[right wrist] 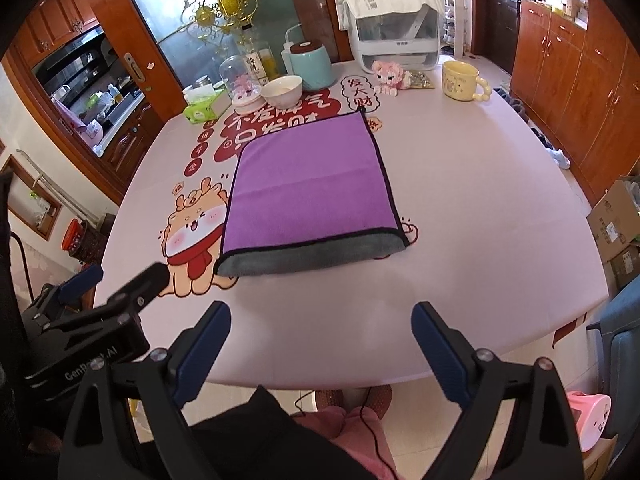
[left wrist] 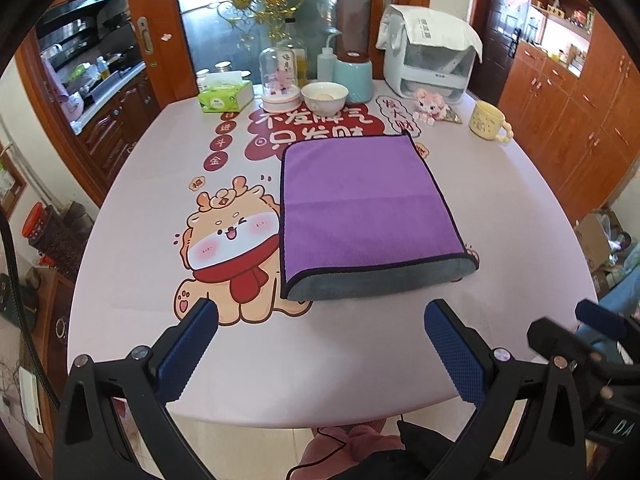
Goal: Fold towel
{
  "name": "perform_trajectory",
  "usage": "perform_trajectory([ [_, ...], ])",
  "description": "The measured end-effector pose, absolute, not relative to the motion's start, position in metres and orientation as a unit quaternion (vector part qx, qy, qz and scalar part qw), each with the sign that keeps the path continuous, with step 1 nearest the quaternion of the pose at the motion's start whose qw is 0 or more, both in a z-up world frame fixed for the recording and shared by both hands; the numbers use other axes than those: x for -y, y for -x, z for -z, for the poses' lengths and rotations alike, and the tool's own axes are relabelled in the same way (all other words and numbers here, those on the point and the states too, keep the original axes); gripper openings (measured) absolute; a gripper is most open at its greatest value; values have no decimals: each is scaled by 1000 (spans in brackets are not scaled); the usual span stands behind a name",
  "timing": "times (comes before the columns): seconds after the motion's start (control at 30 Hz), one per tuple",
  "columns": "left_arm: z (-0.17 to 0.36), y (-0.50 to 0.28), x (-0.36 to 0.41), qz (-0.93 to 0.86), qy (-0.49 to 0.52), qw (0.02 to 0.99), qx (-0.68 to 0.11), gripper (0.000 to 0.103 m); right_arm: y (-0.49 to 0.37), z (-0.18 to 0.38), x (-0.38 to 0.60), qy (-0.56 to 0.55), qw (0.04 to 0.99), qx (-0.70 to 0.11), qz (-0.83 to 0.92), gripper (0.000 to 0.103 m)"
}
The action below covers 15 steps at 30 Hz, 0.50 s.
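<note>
A purple towel (left wrist: 364,204) with a grey underside and dark edging lies flat on the table, folded over, with the rounded grey fold at its near edge. It also shows in the right wrist view (right wrist: 312,184). My left gripper (left wrist: 320,320) is open and empty, held above the table's near edge, short of the towel's fold. My right gripper (right wrist: 320,320) is open and empty, also near the front edge, in front of the towel. Each gripper shows at the side of the other's view.
The pink table (left wrist: 520,208) has cartoon prints. Along its far edge stand a tissue box (left wrist: 224,96), a glass dome (left wrist: 278,76), a white bowl (left wrist: 324,96), a teal jar (left wrist: 354,78), a white appliance (left wrist: 432,56), a plush toy (left wrist: 432,106) and a yellow mug (left wrist: 488,120).
</note>
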<state>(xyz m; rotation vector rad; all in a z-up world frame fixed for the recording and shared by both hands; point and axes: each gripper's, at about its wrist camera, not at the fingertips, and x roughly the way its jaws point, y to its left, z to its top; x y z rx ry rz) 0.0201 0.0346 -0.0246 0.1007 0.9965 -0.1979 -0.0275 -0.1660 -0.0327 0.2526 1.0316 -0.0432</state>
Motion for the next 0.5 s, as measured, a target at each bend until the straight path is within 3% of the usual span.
perform_trajectory([
  [0.5, 69, -57, -53, 133, -73, 847, -510, 102, 12, 63, 165, -79, 888, -452, 39, 92],
])
